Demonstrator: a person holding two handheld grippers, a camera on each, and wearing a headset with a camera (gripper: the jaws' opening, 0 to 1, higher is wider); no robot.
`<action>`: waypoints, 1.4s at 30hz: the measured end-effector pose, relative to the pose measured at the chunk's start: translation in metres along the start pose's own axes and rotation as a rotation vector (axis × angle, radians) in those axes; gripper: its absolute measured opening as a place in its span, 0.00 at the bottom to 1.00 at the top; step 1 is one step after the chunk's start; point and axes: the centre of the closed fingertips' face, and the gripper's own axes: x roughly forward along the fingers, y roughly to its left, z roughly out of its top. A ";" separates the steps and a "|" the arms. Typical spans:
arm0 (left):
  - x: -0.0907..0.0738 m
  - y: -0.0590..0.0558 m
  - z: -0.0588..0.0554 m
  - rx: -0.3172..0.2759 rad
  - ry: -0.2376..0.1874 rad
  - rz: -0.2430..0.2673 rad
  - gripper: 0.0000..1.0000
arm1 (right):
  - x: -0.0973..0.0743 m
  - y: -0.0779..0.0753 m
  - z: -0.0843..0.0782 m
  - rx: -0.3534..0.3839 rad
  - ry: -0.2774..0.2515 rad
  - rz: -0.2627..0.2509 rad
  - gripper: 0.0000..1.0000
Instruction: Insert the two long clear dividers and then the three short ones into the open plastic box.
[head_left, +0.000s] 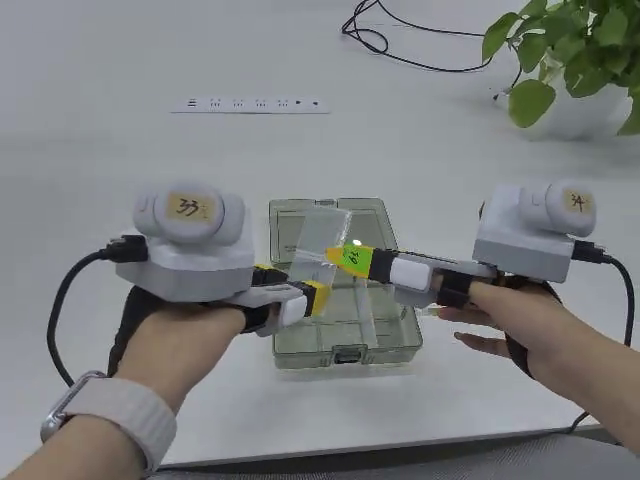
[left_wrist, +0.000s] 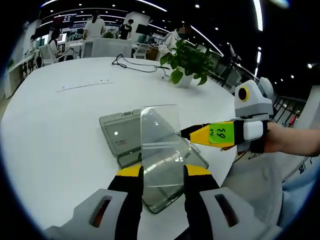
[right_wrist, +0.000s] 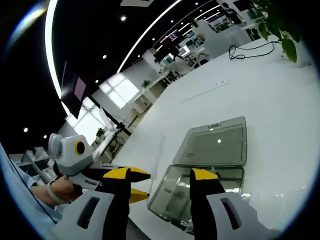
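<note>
Task at an early stage; the left gripper has its fingers closed on the lower edge of a clear flat plastic divider, held upright above the open green-tinted clear plastic box on the white worktop; divider not yet seated. The right gripper has its fingers well apart and empty, their yellow tips at the divider's right edge in the left gripper view. One faint clear strip appears to lie across the box interior; whether it is a fitted divider cannot be told. Judged outstanding: this piece and most of the others.
</note>
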 end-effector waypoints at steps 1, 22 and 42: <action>0.001 0.000 -0.001 0.006 0.005 -0.002 0.30 | 0.001 -0.001 0.000 0.007 0.002 -0.002 0.45; 0.004 -0.005 -0.005 -0.007 0.001 -0.017 0.30 | 0.013 0.003 -0.007 0.066 0.063 -0.007 0.09; 0.005 -0.005 -0.007 -0.133 -0.038 -0.037 0.30 | 0.018 0.005 -0.004 -0.017 0.088 0.000 0.03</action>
